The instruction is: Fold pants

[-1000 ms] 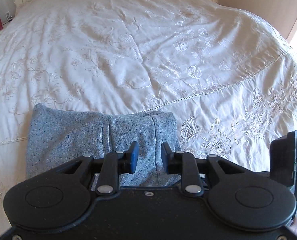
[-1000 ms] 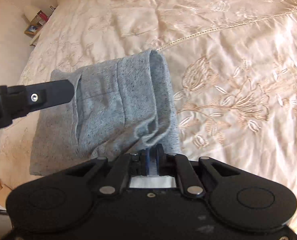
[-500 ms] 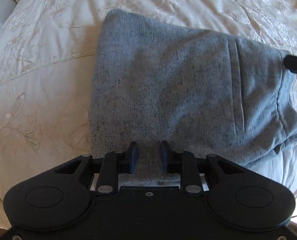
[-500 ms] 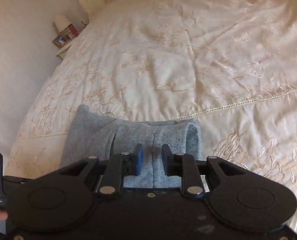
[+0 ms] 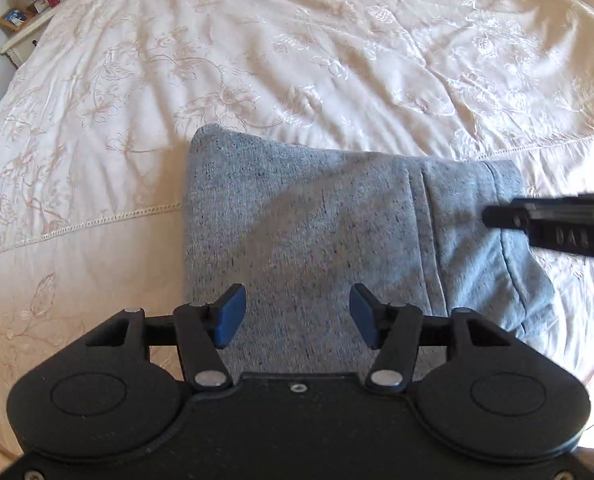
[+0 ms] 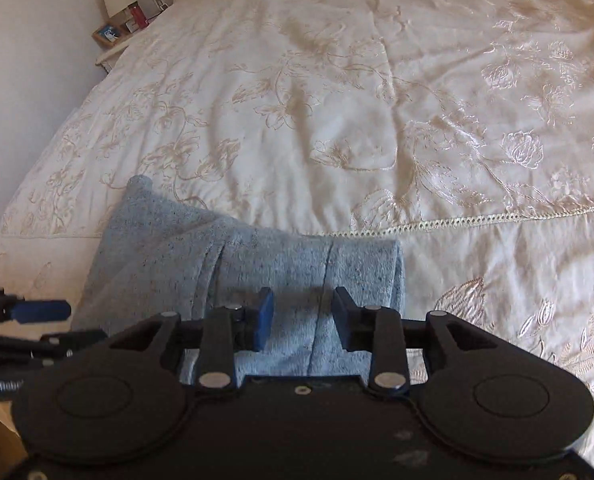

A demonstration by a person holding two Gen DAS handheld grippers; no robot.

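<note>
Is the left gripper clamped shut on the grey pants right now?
No, the left gripper stands open above the folded pants, pads apart.

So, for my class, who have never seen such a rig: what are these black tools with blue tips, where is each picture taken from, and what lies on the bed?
Each picture comes from a camera on a hand-held gripper, looking forward along its two fingers. One view shows the left gripper, the other the right gripper. A person holds one in each hand; there is no robot arm. On the cream embroidered bedspread lie grey pants, folded into a compact bundle. Both grippers have just been opening; their blue pads stand apart above the cloth, so nothing is held. A bedside table stands far left.
</note>
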